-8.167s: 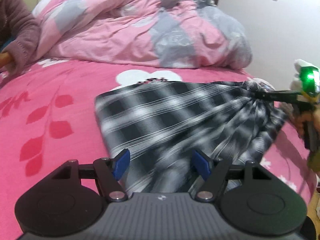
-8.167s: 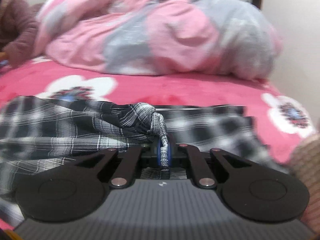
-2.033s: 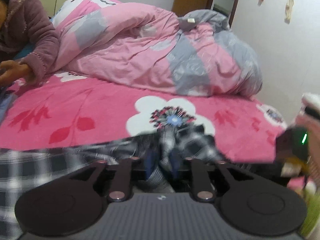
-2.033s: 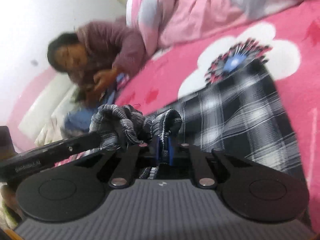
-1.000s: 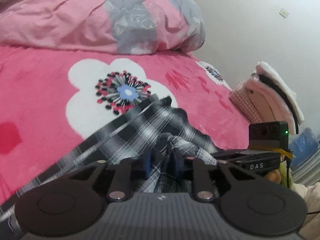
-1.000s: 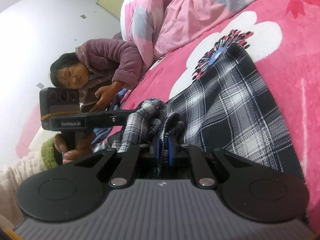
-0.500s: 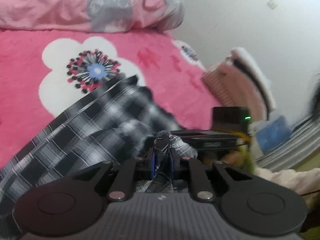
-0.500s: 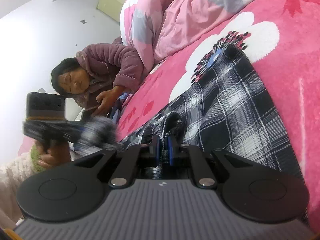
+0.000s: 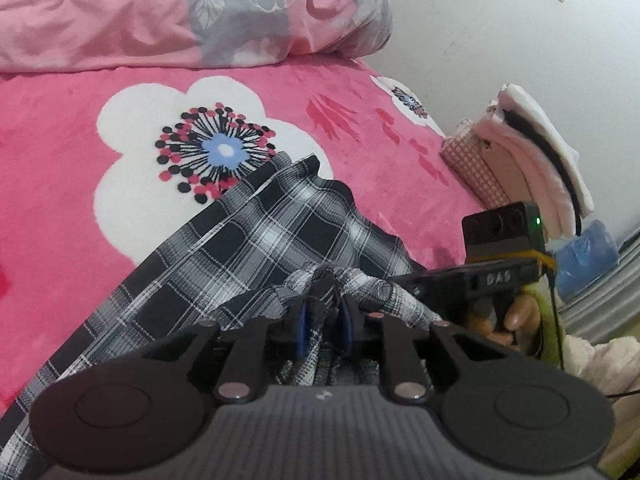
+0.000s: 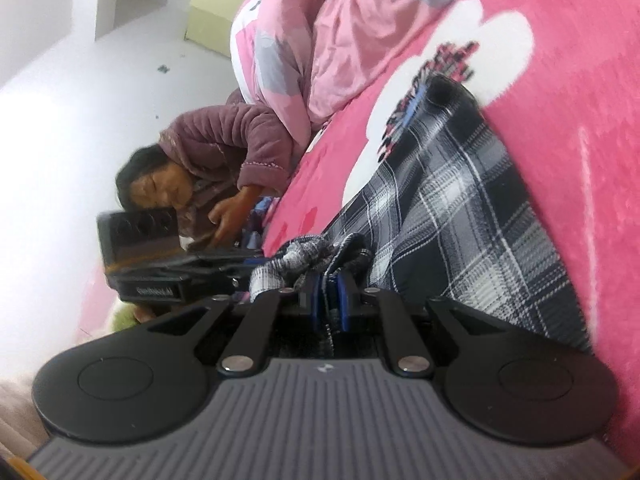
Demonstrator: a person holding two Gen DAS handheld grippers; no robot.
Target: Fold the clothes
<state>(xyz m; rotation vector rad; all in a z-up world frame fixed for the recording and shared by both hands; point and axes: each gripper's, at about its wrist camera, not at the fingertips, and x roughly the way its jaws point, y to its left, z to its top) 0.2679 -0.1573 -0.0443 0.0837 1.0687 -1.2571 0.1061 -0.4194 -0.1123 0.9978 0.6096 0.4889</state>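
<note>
Pink flowered bed (image 9: 60, 152) underneath, plaid cloth (image 9: 248, 240) spread across it. Left hand-held gripper (image 9: 325, 325) is easing open with a bunched plaid corner between its pads. Right hand-held gripper (image 10: 329, 298) is clamped on another bunch. Crumpled duvet (image 9: 160, 12) and white wall (image 9: 500, 20) further back.

Left wrist view: open pink floral fleece bedspread (image 9: 60, 168) from 9 to 12 o'clock gives free passage. A heaped pink-and-grey quilt (image 9: 192, 12) blocks 11 to 1 o'clock. A stack of folded pale cloths (image 9: 532, 156) stands at 2 o'clock, beside the white wall (image 9: 500, 24). At 3 o'clock the black right gripper (image 9: 404, 280) lies close. Right wrist view: a person in a purple quilted jacket (image 10: 224, 144) occupies 10 o'clock.
</note>
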